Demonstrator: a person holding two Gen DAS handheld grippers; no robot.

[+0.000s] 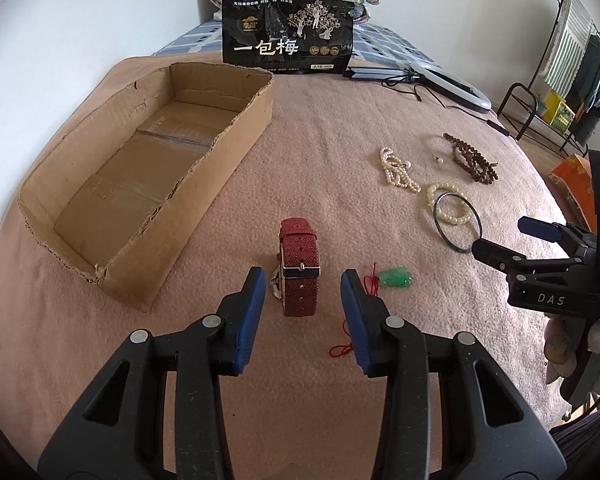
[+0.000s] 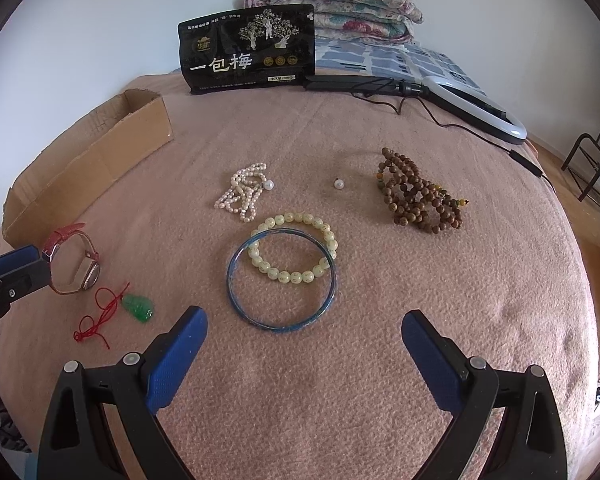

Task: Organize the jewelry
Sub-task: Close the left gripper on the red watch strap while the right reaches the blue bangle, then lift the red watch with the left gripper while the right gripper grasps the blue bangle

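A pink blanket (image 2: 340, 360) covers the bed, white wall (image 2: 100, 20) behind. Folded floral quilt (image 2: 340, 4) at the far edge; black clothes rack (image 1: 572, 64) at right.

A pink blanket (image 2: 340, 360) carries a cardboard box (image 1: 148, 168), jewelry and a black pouch (image 2: 248, 48).

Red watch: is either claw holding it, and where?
Not held: the red watch stands between the left claw's pads, a gap showing. The right claw is open, empty.
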